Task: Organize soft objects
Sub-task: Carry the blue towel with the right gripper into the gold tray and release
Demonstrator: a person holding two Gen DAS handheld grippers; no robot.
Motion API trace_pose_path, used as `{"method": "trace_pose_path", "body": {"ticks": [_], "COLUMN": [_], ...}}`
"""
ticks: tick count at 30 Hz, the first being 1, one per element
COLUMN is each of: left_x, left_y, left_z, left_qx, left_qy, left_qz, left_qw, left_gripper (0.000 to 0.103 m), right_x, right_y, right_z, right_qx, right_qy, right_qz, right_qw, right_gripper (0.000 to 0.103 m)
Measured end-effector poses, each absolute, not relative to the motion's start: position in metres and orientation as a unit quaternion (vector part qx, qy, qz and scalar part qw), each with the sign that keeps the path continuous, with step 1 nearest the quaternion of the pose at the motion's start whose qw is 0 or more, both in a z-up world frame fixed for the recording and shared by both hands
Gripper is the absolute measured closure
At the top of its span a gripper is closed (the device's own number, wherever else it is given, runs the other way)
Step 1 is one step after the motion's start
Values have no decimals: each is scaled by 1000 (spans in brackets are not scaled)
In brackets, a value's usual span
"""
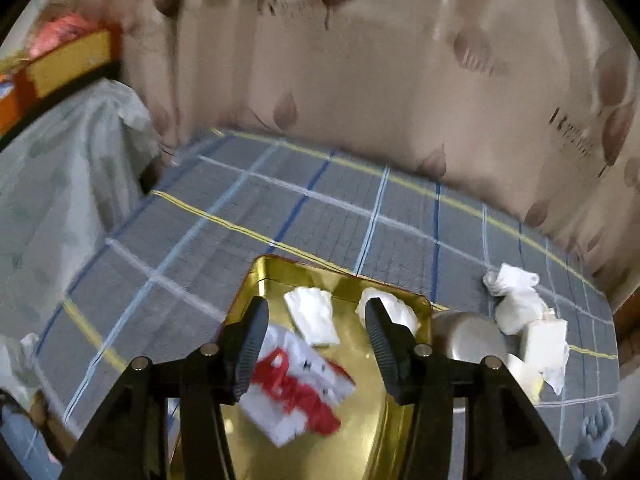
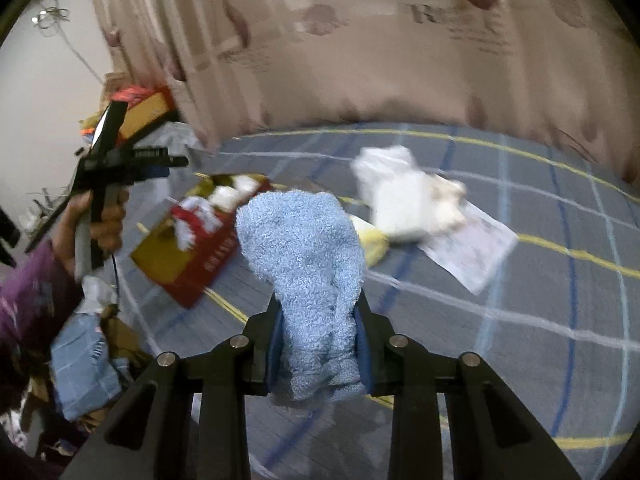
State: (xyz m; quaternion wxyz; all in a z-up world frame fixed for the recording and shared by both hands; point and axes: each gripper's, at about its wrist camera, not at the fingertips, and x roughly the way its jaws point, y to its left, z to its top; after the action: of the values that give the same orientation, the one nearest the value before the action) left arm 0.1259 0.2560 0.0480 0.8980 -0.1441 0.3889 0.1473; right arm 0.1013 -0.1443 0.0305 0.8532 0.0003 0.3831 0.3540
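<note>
My left gripper (image 1: 316, 344) is open above a gold-lined tin box (image 1: 264, 280) on the checked grey bedsheet. A red-and-white soft cloth (image 1: 298, 392) lies in the box below the fingers, with two white soft pieces (image 1: 314, 316) beyond it. My right gripper (image 2: 318, 336) is shut on a light blue fluffy towel (image 2: 308, 248), held above the sheet. The box shows in the right wrist view (image 2: 188, 256) to the left, with the left gripper (image 2: 120, 160) held above it. A pile of white soft things (image 2: 404, 196) lies further back.
A beige patterned curtain (image 1: 380, 80) hangs behind the bed. White soft pieces (image 1: 516, 296) and a grey round object (image 1: 468, 336) lie right of the box. A paper sheet (image 2: 472, 248) and a yellow item (image 2: 372, 240) lie near the white pile. Clutter (image 2: 84, 356) is at left.
</note>
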Motion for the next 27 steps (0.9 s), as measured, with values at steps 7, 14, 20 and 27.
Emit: {"method": "trace_pose_path", "body": {"ticks": [7, 14, 20, 27], "left_x": [31, -55, -71, -63], "left_y": [212, 200, 215, 221], "left_z": [48, 28, 29, 23], "left_qx": [-96, -94, -98, -103], "left_qy": [376, 360, 326, 346], "left_qz": [205, 268, 304, 279], "left_qw": [898, 889, 890, 890], "left_gripper": [52, 52, 52, 52], "right_x": [116, 164, 196, 205], "right_y": [-64, 40, 100, 133], "right_z": [52, 35, 3, -25], "right_qx": [34, 77, 71, 22], "right_qy": [390, 447, 482, 503], "right_qz": [443, 472, 450, 410], "right_qw": [807, 756, 748, 761], "right_gripper": [75, 75, 73, 73]}}
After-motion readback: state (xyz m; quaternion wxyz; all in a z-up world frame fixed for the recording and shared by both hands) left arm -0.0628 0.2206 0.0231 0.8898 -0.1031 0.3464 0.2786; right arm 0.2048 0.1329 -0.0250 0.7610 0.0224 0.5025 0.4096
